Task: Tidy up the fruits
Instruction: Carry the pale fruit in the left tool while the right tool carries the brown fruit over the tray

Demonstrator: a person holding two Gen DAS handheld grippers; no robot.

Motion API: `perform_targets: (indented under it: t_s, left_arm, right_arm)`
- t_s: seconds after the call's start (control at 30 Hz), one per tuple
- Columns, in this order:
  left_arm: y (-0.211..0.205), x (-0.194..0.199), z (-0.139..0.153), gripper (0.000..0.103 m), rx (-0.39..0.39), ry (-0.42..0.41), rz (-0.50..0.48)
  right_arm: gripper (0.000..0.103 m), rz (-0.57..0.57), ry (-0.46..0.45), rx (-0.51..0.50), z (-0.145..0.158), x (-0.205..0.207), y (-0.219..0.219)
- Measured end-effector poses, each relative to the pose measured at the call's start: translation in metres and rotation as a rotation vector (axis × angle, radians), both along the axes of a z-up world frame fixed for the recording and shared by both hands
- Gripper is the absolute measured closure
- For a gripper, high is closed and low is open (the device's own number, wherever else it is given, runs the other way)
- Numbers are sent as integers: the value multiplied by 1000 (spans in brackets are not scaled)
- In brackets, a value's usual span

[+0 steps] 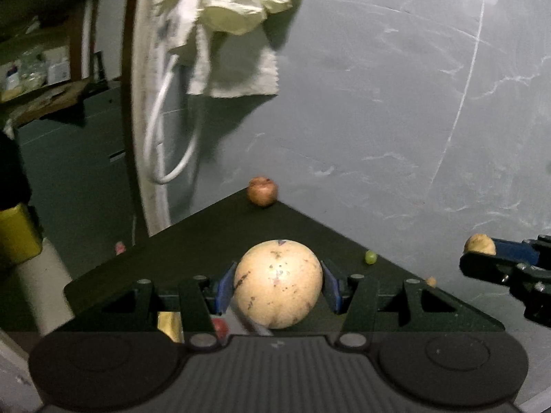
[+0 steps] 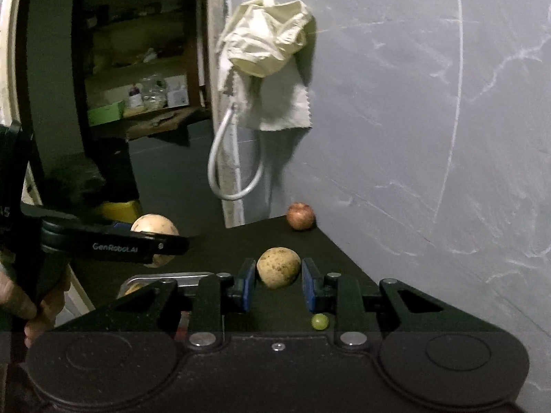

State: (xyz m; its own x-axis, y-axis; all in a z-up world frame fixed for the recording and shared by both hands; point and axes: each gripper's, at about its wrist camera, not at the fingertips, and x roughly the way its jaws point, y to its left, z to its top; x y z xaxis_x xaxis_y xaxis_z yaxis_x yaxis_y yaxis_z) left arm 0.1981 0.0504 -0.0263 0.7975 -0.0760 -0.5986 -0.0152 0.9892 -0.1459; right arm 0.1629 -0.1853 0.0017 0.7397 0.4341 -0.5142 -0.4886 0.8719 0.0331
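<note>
Gripping a large pale speckled fruit above the dark counter, the left hand-held gripper is clamped on it. The right hand-held gripper pinches a smaller tan fruit. Behind both, a reddish fruit sits at the counter's far corner; a green grape lies near the tan fruit.

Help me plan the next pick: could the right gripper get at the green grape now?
Probably not yet: the right gripper is shut on a brown fruit. The green grape itself lies uncovered just beneath its fingers.
</note>
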Motion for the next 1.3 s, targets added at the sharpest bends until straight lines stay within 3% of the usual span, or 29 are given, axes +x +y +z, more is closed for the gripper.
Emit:
perform_targets:
  t_s: [0.3,0.83,1.3]
  left_arm:
    - [29,-48,-13,47,-26,47,90]
    - [40,-103,-48,47,-17,146,204]
    - [63,-89,-117,47,-74,258,232]
  right_arm:
    - [73,86,15,3,-3,-28,23]
    - [73,226,90,-2,-35,-56,46]
    - [73,288,207,-133,-98,-32,77]
